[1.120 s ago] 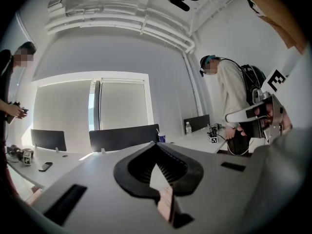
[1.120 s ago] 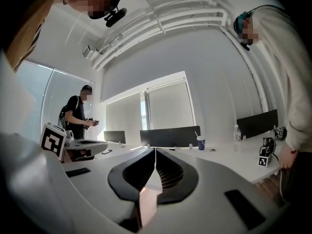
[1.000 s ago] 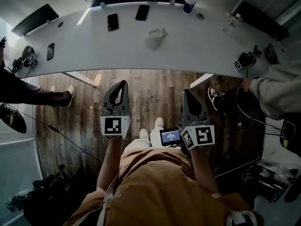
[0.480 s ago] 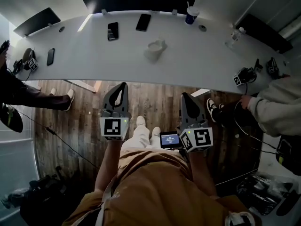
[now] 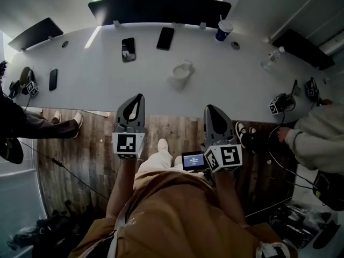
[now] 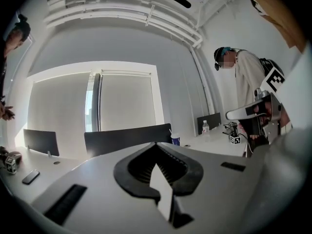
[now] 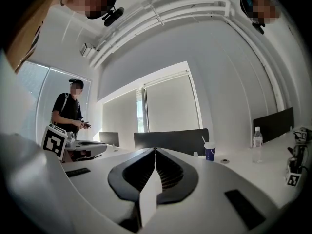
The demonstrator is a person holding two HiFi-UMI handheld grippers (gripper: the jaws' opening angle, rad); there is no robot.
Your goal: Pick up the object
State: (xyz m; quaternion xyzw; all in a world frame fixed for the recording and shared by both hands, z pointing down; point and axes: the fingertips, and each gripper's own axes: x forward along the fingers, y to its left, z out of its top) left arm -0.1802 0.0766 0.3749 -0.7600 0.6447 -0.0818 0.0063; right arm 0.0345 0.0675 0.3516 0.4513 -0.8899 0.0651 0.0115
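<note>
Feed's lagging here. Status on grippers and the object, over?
Left gripper shut, empty. Right gripper shut, empty. White object on table, untouched. Two phones beyond it, not in the way.

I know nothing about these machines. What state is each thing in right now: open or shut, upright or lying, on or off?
left gripper, jaws shut, empty.
right gripper, jaws shut, empty.
white cup, upright, not held.
blue cup, upright, straw in.
water bottle, upright, capped.
phone, lying flat.
small screen, lit.
</note>
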